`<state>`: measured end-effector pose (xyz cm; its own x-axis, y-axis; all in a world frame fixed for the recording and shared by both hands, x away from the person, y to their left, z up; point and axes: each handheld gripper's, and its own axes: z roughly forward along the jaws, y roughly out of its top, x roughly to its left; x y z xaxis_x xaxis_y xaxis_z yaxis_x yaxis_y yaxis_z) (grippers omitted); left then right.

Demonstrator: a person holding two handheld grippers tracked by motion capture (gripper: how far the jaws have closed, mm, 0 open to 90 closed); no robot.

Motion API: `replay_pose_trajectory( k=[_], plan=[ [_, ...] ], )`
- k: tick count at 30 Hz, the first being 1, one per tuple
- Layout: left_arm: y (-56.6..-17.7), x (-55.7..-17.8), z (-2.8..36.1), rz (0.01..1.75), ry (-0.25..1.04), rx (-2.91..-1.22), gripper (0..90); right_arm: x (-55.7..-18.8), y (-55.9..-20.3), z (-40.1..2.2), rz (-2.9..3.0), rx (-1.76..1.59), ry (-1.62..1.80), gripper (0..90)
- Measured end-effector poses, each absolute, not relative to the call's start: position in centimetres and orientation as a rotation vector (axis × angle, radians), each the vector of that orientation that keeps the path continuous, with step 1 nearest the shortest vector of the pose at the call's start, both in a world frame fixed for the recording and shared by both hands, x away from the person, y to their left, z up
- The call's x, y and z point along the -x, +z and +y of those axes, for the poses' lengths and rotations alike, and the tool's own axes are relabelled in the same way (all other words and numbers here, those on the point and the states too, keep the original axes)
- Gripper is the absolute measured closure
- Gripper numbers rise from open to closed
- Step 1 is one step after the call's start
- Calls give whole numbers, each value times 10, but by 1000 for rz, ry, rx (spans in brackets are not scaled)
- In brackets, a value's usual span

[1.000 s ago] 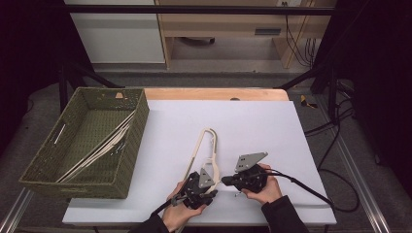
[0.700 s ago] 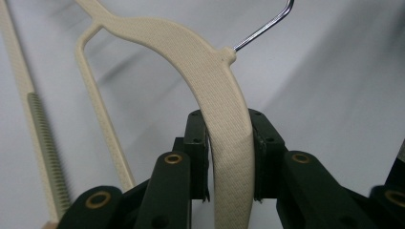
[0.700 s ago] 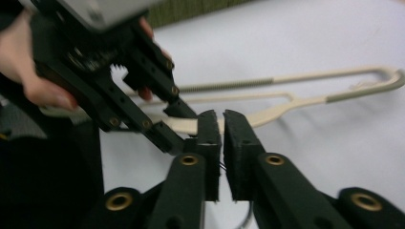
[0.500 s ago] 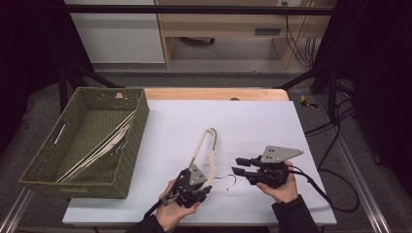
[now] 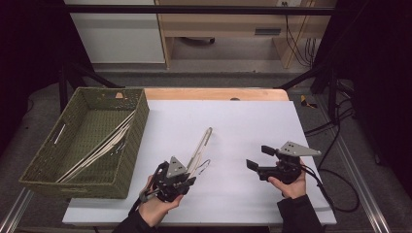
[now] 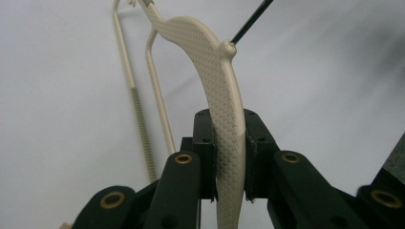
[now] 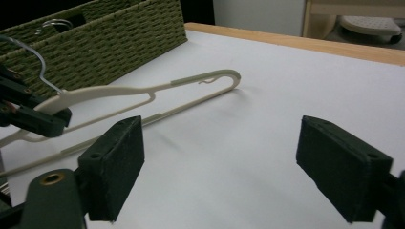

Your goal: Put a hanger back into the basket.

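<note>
Jaws of the left gripper [image 6: 224,157] pinch the cream hanger [image 5: 198,149] by its shoulder near the front edge of the surface [image 5: 252,121], its far end out toward the middle. Right gripper [image 5: 256,158] jaws have just been opening and stand spread, empty, well apart from it. Likely step: carrying the hanger to the basket [image 5: 127,150] at the left edge, which calls for lifting it over the wall.

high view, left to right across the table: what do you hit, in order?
Green woven basket holding more hangers → left gripper, jaws shut on a cream hanger → bare white tabletop → right gripper, jaws open with nothing between them.
</note>
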<state>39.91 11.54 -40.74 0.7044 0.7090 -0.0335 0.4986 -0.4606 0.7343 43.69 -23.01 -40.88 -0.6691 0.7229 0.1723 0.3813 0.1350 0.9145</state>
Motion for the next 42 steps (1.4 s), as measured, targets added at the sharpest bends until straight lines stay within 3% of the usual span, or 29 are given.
replay_pose_trajectory(
  k=[11, 15, 19, 42],
  plan=[
    [-395, -413, 151, 1079, 449, -2085, 843, -438, -412, -234, 2084, -1112, 1525, 93],
    [-396, -418, 158, 1097, 402, -2060, 859, -438, -412, -234, 2089, -1108, 1520, 87],
    [-391, -415, 159, 1072, 449, -2068, 859, -437, -411, -234, 2080, -1108, 1528, 74],
    [-335, -405, 180, 887, 437, -1979, 860, -436, -414, -240, 2068, -1114, 1503, 6]
  ],
)
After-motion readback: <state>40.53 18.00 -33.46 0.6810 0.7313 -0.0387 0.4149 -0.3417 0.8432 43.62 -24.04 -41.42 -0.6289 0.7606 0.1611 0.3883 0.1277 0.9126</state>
